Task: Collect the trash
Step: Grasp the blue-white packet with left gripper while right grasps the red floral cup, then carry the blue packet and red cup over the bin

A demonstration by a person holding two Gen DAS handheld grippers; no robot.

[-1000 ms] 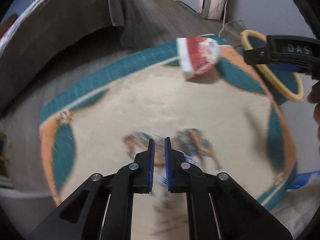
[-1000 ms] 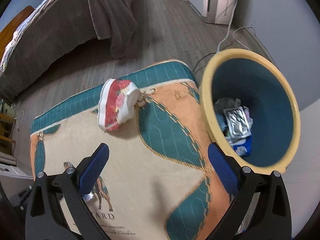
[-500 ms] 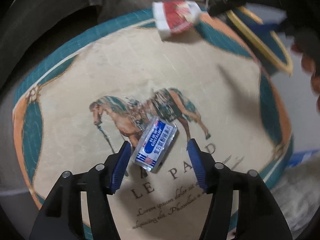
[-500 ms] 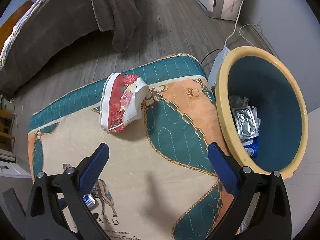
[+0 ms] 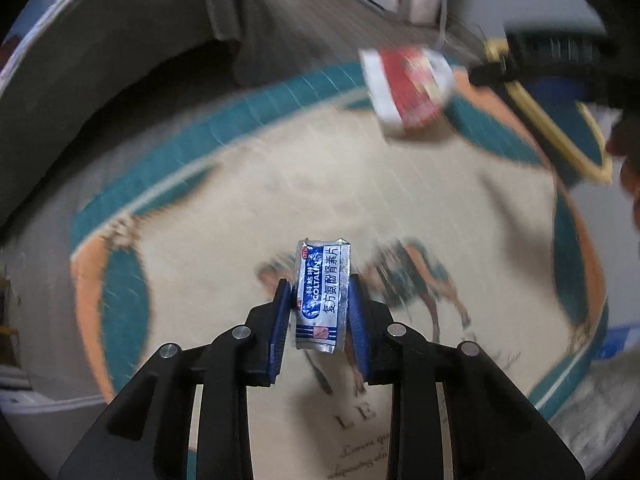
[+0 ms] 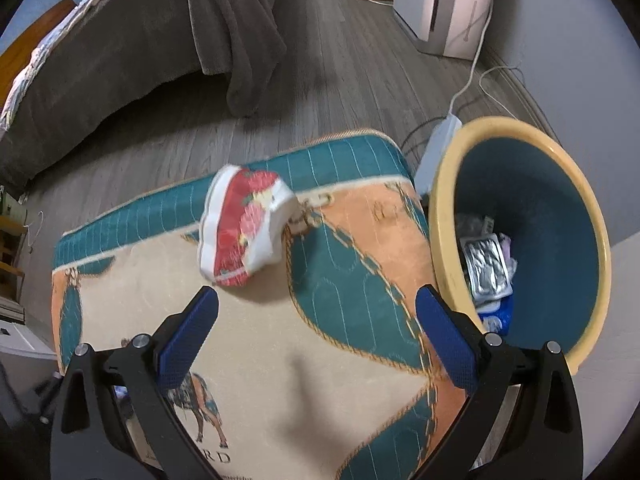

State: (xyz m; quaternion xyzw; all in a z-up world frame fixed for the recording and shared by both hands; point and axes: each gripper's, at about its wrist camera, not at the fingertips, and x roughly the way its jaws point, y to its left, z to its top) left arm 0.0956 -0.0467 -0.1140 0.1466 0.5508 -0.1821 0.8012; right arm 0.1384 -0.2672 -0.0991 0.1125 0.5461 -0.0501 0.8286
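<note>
My left gripper point(image 5: 319, 304) is shut on a blue and silver foil medicine packet point(image 5: 322, 296), held upright above the horse-print rug point(image 5: 280, 184). A red and white floral wrapper point(image 5: 408, 88) lies at the rug's far right; it also shows in the right wrist view point(image 6: 244, 228). My right gripper point(image 6: 316, 336) is open and empty above the rug, between the wrapper and the yellow-rimmed blue bin point(image 6: 560, 160), which holds several foil wrappers point(image 6: 486, 266).
A grey-covered bed point(image 6: 120, 52) stands at the back left on the wood floor. A white appliance point(image 6: 444, 4) with a cable point(image 6: 468, 80) stands at the back right near the wall. The bin point(image 5: 536, 112) stands off the rug's right edge.
My left gripper opened, came down around the foil packet on the rug, then shut on it and lifted it. My right gripper stayed open and drifted slightly.
</note>
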